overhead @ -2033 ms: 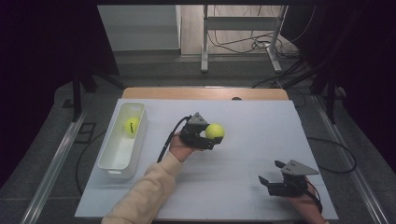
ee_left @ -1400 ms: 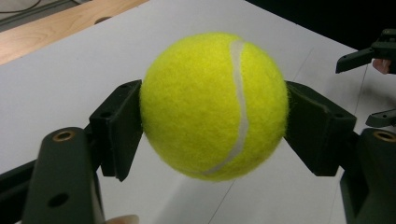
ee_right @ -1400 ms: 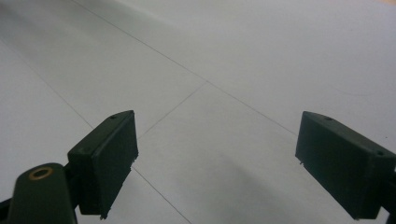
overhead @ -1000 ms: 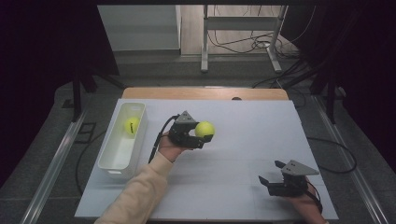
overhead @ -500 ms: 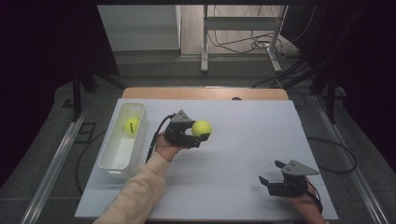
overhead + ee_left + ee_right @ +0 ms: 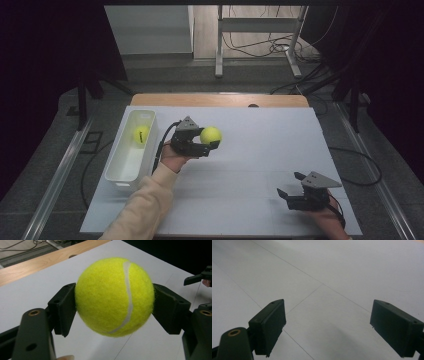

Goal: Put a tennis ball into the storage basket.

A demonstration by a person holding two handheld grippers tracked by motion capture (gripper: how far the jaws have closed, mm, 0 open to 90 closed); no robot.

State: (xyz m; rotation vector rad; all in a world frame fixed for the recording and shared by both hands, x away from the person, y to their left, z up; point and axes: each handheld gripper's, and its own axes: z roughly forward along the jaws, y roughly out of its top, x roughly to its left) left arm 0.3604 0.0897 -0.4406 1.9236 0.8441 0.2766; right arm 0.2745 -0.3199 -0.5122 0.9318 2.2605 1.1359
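left gripper (image 6: 207, 145) raised, jaws clamped (sleeved forearm angled up), right gripper (image 6: 290, 187) resting low, jaws spread.

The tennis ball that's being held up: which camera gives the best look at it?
The left gripper view: the held tennis ball is close up, its white seam clear, pinched between the left gripper's pads. The high view shows it small, in that gripper right of the white bin. The right gripper view looks onto bare table.

Cream sleeve (image 6: 142, 212), black grippers with grey three-cornered top plates, brass-ringed screw holes
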